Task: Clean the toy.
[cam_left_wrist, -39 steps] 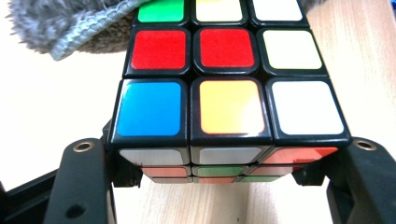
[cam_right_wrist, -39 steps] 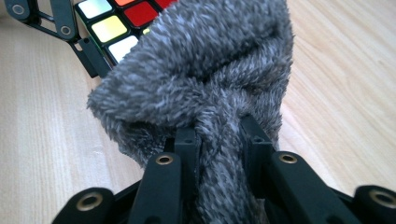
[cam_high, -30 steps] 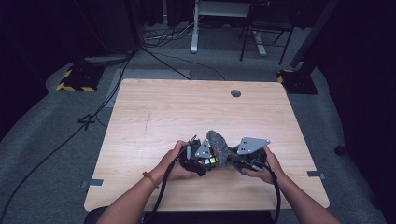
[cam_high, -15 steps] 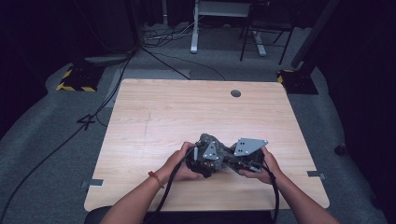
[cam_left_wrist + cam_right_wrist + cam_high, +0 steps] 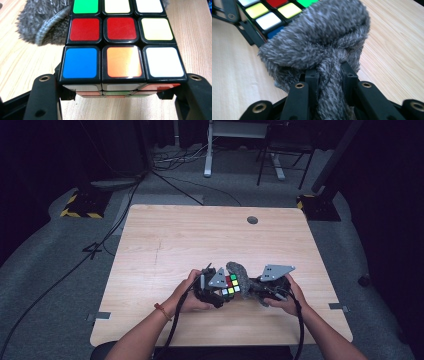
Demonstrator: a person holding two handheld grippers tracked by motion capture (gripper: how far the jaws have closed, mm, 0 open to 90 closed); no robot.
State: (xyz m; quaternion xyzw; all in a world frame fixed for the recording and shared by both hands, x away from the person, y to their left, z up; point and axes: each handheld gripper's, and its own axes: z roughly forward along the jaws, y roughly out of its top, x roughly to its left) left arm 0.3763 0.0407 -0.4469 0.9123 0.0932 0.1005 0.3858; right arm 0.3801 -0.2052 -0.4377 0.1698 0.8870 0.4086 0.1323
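the right gripper (image 5: 329,75) pinches a grey fuzzy cloth (image 5: 317,42) at centre frame; a puzzle cube (image 5: 269,12) sits upper left.

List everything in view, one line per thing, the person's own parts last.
puzzle cube: one, black with coloured stickers, near table edge, clamped in left gripper.
fuzzy cloth: one, grey, against the cube, pinched in right gripper.
table: one, light wood, centre.
grommet: one, dark, far side of table.
hazard-striped blocks: two, yellow-black, floor beside far corners.
left gripper: one, black, shut on cube.
right gripper: one, black, shut on cloth.
forearms: two, from bottom edge.
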